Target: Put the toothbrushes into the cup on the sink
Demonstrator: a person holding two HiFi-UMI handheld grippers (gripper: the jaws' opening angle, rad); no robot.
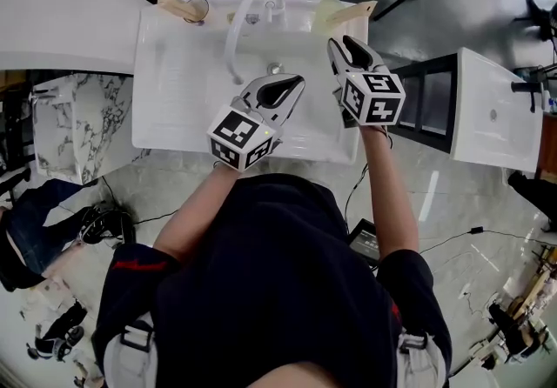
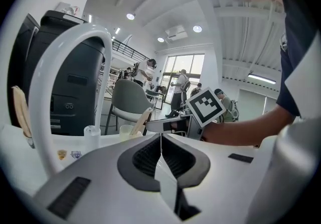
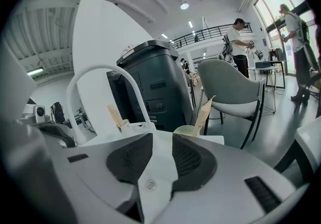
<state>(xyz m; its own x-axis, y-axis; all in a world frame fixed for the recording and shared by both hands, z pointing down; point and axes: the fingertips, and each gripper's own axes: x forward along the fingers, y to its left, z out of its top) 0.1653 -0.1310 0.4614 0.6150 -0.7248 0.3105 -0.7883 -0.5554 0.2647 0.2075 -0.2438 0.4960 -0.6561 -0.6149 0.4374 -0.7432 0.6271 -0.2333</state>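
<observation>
Both tongs hang over the open basin of the white sink (image 1: 174,117), in front of the arched faucet (image 1: 237,25). The left tongs (image 1: 294,82) are pressed together with nothing in them, tips just right of the faucet's spout end and near the drain (image 1: 274,69). The right tongs (image 1: 348,43) are spread a little and empty, further right of the faucet and close to the sink's right rim, so that side is the tight one. The task stuff sits on the back ledge. One cup (image 3: 186,130) stands right of the faucet with a tan toothbrush (image 3: 204,112) leaning in it. A second cup (image 1: 197,9) stands left of the faucet at the back corner, with a second toothbrush (image 1: 177,3) lying across it or in it, can't tell which. From the head view the right-hand cup is mostly hidden behind the right tongs. The sink's front rim is partly covered by the left marker cube and the person's arms. Bristles are too small to make out anywhere.
</observation>
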